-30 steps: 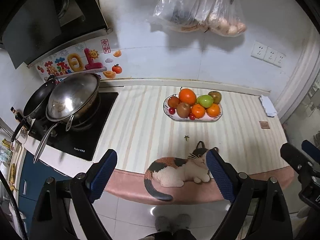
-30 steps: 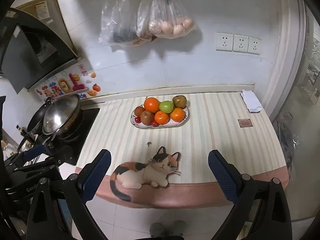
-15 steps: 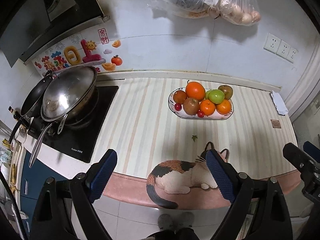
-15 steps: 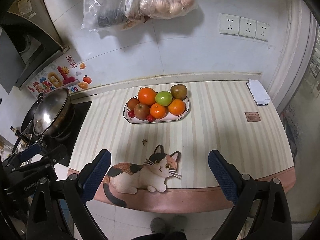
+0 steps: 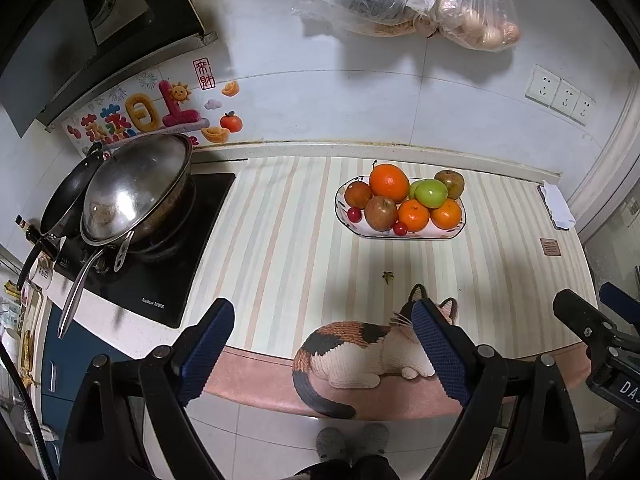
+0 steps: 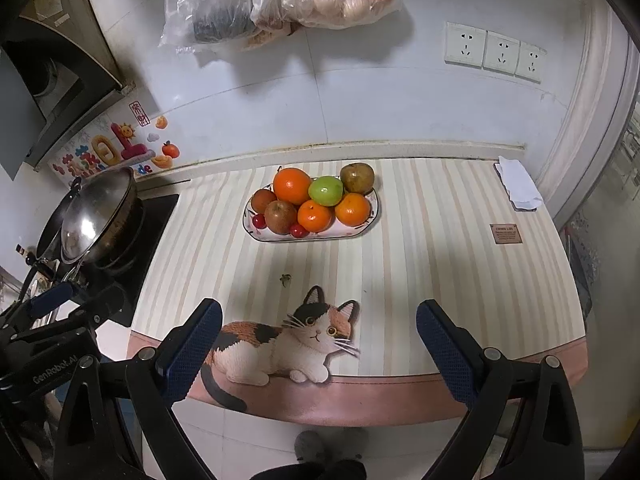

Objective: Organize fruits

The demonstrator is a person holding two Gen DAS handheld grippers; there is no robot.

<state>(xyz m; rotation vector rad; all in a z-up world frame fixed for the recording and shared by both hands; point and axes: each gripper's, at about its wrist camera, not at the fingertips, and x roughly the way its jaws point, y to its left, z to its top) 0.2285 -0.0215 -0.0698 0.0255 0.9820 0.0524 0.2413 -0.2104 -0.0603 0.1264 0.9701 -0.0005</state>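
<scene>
A white oval plate (image 5: pixel 416 235) (image 6: pixel 362 229) sits at the back of the striped counter, piled with fruit: a big orange (image 5: pixel 389 182) (image 6: pixel 292 186), a green apple (image 5: pixel 431 193) (image 6: pixel 326 191), smaller oranges (image 5: pixel 413 215), brownish apples (image 5: pixel 380 213) and small red cherries (image 5: pixel 354 213). My left gripper (image 5: pixel 320 328) is open and empty, over the counter's front edge, well short of the plate. My right gripper (image 6: pixel 318 330) is also open and empty, above the cat picture (image 6: pixel 288 344).
A steel wok (image 5: pixel 136 188) and a black pan stand on the black cooktop (image 5: pixel 160 280) at left. A small leaf scrap (image 5: pixel 387 277) lies on the mat. A folded white cloth (image 6: pixel 518 186) and a brown tag (image 6: pixel 506 234) lie at right. Plastic bags (image 6: pixel 280 0) hang on the wall.
Both grippers have moved forward toward the counter; the plate and the counter look closer and lower in both views. Both stay open and empty.
</scene>
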